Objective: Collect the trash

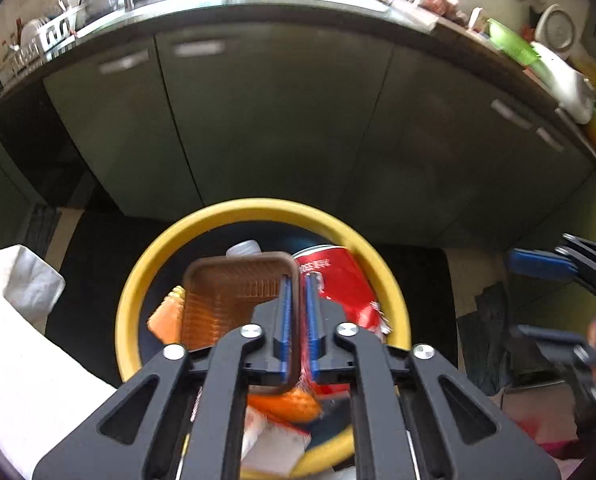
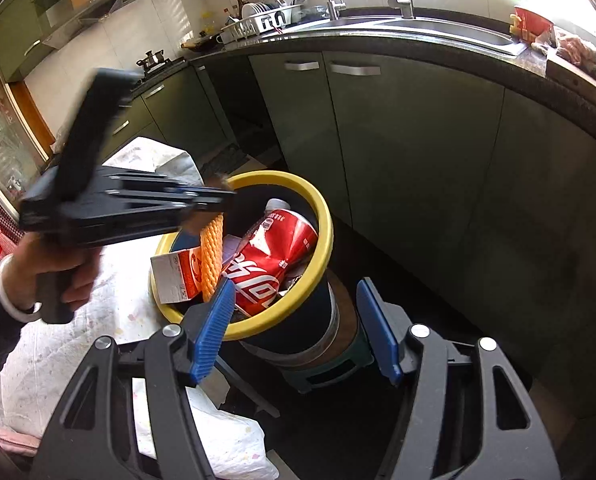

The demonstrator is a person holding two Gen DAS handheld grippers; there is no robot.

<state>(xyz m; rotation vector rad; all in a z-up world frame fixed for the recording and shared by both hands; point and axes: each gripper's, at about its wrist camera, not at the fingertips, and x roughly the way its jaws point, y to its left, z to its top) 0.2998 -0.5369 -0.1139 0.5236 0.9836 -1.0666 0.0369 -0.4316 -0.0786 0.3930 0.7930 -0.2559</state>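
A dark bin with a yellow rim (image 1: 258, 205) (image 2: 326, 240) stands on the floor before the kitchen cabinets. It holds a crumpled red cola bottle (image 1: 338, 284) (image 2: 274, 264), an orange-and-white carton (image 2: 178, 276) and orange netting (image 2: 212, 252). My left gripper (image 1: 297, 312) is shut on the edge of a brown plastic tray (image 1: 226, 296) and holds it over the bin's mouth. In the right wrist view the left gripper (image 2: 222, 198) hangs over the bin's left rim. My right gripper (image 2: 298, 328) is open and empty, just in front of the bin.
Green cabinet doors (image 2: 410, 152) rise behind the bin under a dark counter with a sink (image 2: 418, 28). A white cloth-covered surface (image 2: 110, 312) (image 1: 18, 360) lies left of the bin. Dark rags (image 1: 486, 328) lie on the floor to the right.
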